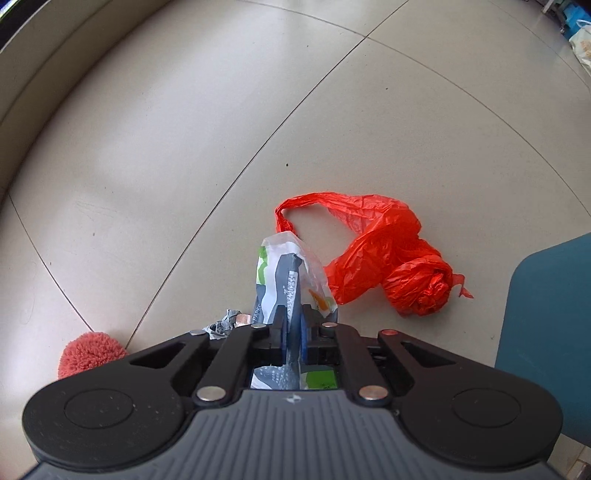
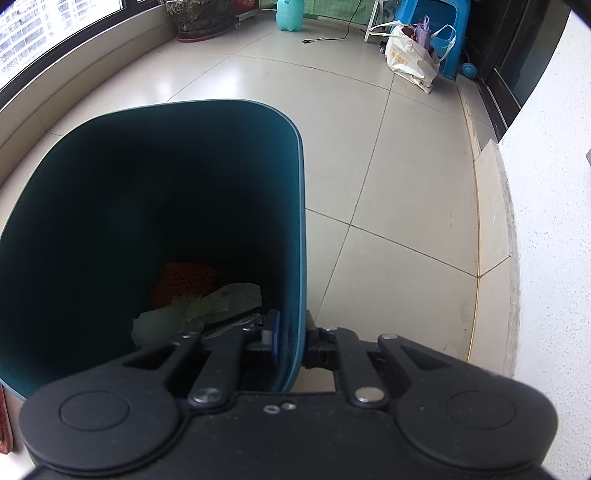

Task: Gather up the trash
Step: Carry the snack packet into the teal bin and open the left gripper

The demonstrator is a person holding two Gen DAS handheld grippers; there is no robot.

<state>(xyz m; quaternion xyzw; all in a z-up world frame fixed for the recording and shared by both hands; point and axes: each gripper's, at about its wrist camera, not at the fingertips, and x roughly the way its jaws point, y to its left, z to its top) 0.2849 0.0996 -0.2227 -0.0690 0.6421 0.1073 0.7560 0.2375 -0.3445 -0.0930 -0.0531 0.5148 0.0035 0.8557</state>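
Observation:
My left gripper (image 1: 292, 334) points down at the tiled floor and is shut on a white, grey and green plastic wrapper (image 1: 286, 275), which sticks up from between the blue pads. A crumpled red plastic bag (image 1: 384, 254) lies on the floor just right of the wrapper. A small crushed grey scrap (image 1: 223, 325) lies close to the left finger. My right gripper (image 2: 290, 341) is shut on the wall of a dark teal trash bin (image 2: 291, 221), one pad inside and one outside. Inside the bin lie an orange net (image 2: 184, 282) and pale paper trash (image 2: 199, 308).
A fluffy pink slipper toe (image 1: 90, 354) shows at the lower left. The bin's edge (image 1: 546, 332) stands at the right of the left wrist view. Far off are a white shopping bag (image 2: 410, 59), a blue stool (image 2: 436, 18), a green jug (image 2: 290, 13), a plant pot (image 2: 199, 18) and a white wall (image 2: 554, 221).

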